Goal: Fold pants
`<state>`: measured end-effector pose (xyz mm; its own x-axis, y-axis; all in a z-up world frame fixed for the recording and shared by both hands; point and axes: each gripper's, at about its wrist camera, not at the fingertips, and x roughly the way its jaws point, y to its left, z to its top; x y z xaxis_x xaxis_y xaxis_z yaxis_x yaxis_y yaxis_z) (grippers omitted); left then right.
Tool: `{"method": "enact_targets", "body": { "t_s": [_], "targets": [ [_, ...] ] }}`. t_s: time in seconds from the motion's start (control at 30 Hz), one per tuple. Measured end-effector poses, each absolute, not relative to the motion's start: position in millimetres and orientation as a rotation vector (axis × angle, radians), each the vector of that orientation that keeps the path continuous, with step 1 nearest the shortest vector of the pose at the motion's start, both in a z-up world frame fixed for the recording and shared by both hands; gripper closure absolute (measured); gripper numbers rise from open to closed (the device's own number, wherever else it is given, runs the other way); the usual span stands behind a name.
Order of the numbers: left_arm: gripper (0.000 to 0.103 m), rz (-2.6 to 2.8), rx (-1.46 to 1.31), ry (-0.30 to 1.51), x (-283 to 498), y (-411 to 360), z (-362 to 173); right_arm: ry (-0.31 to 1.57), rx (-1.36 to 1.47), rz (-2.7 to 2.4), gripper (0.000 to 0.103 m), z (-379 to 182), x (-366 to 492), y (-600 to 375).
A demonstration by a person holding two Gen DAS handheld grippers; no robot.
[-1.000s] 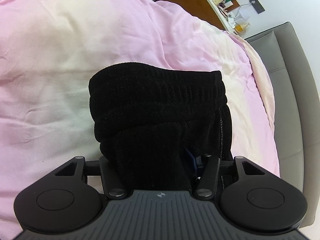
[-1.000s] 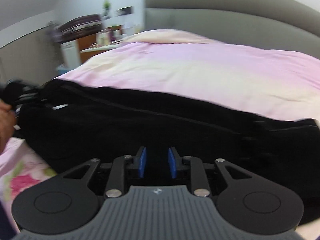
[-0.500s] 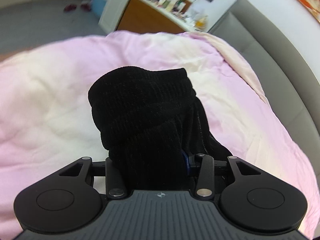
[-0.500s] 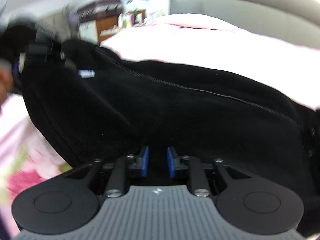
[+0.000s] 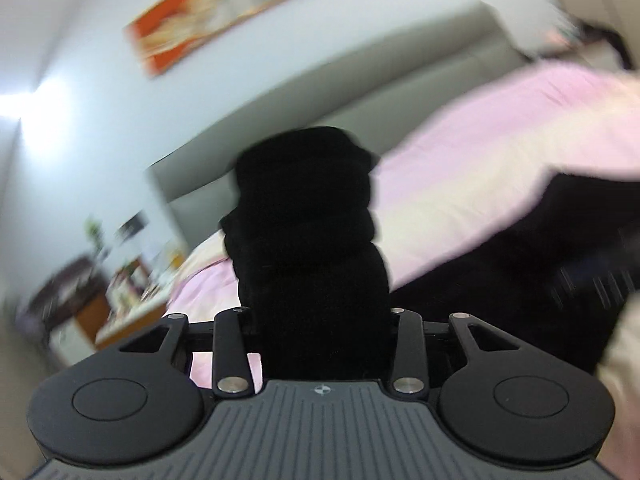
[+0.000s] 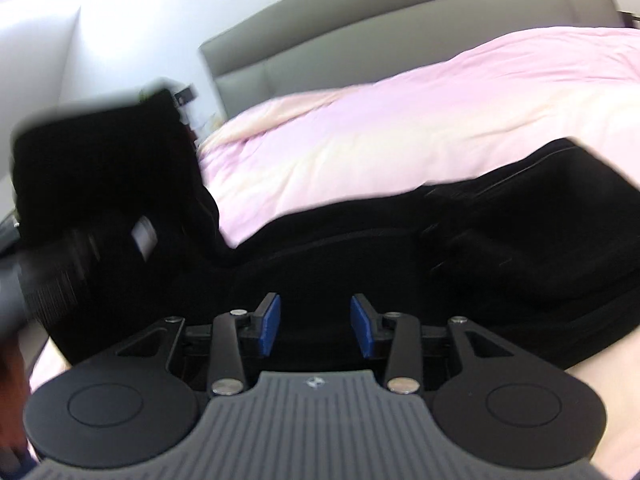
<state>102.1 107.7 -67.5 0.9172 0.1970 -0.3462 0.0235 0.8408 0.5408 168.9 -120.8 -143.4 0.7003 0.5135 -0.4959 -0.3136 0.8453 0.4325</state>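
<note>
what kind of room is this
Most likely a bedroom: a bed with a pink duvet and a grey padded headboard, framed orange wall art above it, and a cluttered wooden cabinet beside the bed.

Black pants (image 6: 460,248): thick knit fabric, stretched lengthwise over pink bed; one bunched end (image 5: 312,232) lifted clear, rest lying flat.
</note>
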Motion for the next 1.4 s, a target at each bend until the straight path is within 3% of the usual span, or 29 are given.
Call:
{"method": "enact_targets", "body": {
  "t_s": [0.1, 0.17, 0.23, 0.33, 0.43, 0.5, 0.7, 0.9, 1.13, 1.17, 1.23, 1.3, 1.4],
  "targets": [
    [0.048, -0.044, 0.711, 0.540, 114.7, 73.0, -106.4, 0.614, 0.334, 0.386, 0.065, -133.5, 168.1, -150.1],
    [0.047, -0.095, 0.838, 0.633, 122.1, 52.9, -141.4, 0.604, 0.357, 0.336, 0.064, -130.3, 167.9, -177.5],
    [0.039, -0.040, 0.970, 0.609, 122.4, 37.2, -165.7, 0.614, 0.405, 0.297, 0.064, -130.6, 169.3, -195.0],
    [0.035, -0.002, 0.967, 0.648, 125.8, 34.9, -161.7, 0.629, 0.448, 0.294, 0.062, -127.5, 178.0, -205.6],
    [0.026, -0.054, 0.843, 0.700, 119.3, 54.1, -131.9, 0.657, 0.457, 0.321, 0.058, -125.9, 182.6, -206.9],
    [0.010, -0.129, 0.704, 0.730, 107.5, 73.3, -106.8, 0.717, 0.493, 0.383, 0.047, -128.6, 202.0, -182.8],
    [0.000, -0.208, 0.086, 0.727, 102.5, 184.9, -51.2, 0.880, 0.669, 0.560, 0.031, -135.9, 227.9, -157.9],
    [0.000, -0.083, -0.499, 0.882, 135.3, 284.7, -91.3, 1.033, 0.664, 0.627, 0.020, -131.9, 264.5, -126.4],
    [0.000, -0.070, -0.526, 0.936, 145.3, 278.6, -102.0, 1.225, 0.637, 0.602, 0.016, -170.1, 309.1, -87.3],
    [0.000, -0.071, -0.526, 0.936, 143.5, 277.5, -100.2, 1.228, 0.655, 0.617, 0.020, -173.4, 312.7, -82.7],
    [0.000, -0.072, -0.525, 0.936, 144.9, 275.9, -100.5, 1.185, 0.631, 0.652, 0.054, -168.1, 316.6, -71.6],
    [0.000, -0.069, -0.523, 0.933, 147.2, 275.4, -101.0, 1.118, 0.480, 0.683, 0.066, -148.9, 317.0, -56.1],
    [0.000, -0.080, -0.546, 0.902, 144.9, 276.4, -98.6, 0.960, 0.416, 0.820, 0.076, -115.8, 317.6, -51.3]
  ]
}}
